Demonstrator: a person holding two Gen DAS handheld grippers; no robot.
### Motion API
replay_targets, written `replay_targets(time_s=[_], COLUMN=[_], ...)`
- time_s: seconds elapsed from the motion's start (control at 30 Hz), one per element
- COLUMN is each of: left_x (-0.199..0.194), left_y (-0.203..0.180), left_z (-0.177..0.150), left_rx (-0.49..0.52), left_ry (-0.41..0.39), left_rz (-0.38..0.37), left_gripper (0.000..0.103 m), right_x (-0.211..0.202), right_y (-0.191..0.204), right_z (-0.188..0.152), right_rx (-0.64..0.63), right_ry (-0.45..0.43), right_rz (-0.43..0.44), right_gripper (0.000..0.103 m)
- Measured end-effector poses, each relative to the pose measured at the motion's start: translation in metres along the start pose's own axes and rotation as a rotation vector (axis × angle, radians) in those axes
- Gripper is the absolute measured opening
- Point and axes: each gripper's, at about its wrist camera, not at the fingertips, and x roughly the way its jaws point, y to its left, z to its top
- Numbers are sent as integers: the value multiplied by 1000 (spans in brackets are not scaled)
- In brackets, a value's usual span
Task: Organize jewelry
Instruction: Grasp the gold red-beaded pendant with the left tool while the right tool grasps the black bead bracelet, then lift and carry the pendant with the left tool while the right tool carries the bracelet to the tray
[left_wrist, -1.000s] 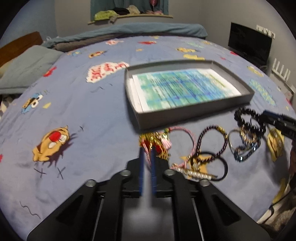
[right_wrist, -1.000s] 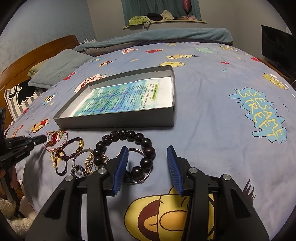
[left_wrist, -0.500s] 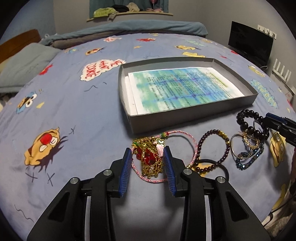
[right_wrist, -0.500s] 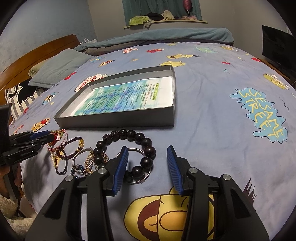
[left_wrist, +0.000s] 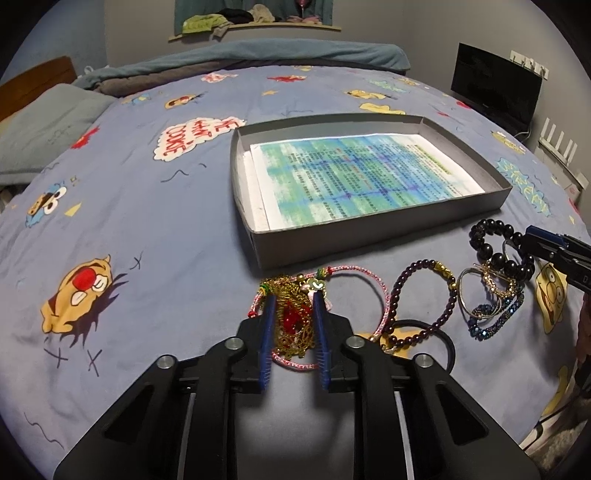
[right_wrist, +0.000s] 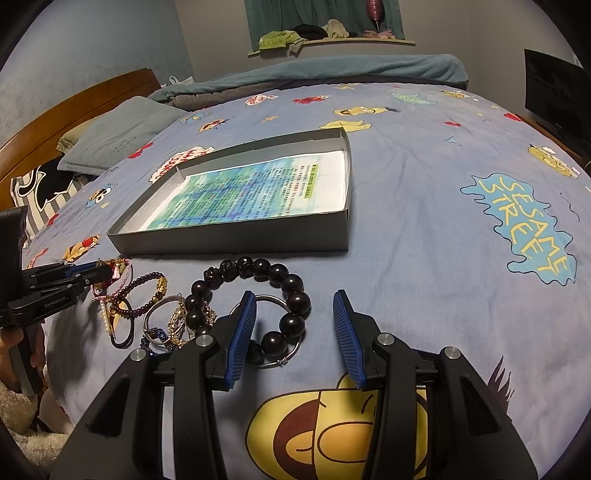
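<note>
The left gripper (left_wrist: 293, 325) has its fingers (left_wrist: 267, 332) set narrowly either side of the gold-and-red ornament (left_wrist: 293, 323) on the bed (left_wrist: 147, 221) — its long axis running 6 to 12 o'clock, along the fingers, not yet pinched. Further out at 12 to 1 o'clock lies the grey tray (left_wrist: 369, 240). The right gripper (right_wrist: 295, 328), fingers wide and holding nothing, hovers over the black bead bracelet (right_wrist: 280, 288) — farther from the ornament.

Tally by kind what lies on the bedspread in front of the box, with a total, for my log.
Beaded bracelets: 3 (black, purple, blue)
Cord bracelet: 1 (pink)
Gold chain piece with red stone: 1
Black hair tie: 1
Thin metal rings or bangles: at least 2, tangled, so uncertain
Total: about 8
</note>
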Motion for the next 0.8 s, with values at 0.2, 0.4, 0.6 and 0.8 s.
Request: replay_targets(time_s=[0.2, 0.4, 0.6, 0.8], left_x=[-5, -1, -4, -22], left_y=[-2, -3, -2, -4], left_z=[1, 1, 2, 7], left_rx=[20, 25, 22, 38], left_ry=[-14, -4, -1, -58], left_rz=[-12, -19, -59, -65], left_gripper=[2, 2, 2, 2], right_x=[0, 20, 19, 1], right_y=[-2, -1, -1, 9], right_z=[2, 5, 8, 11], right_rx=[13, 9, 13, -36], right_ry=[1, 64, 59, -1], right_rz=[9, 20, 36, 20], right_gripper=[26, 26, 15, 14])
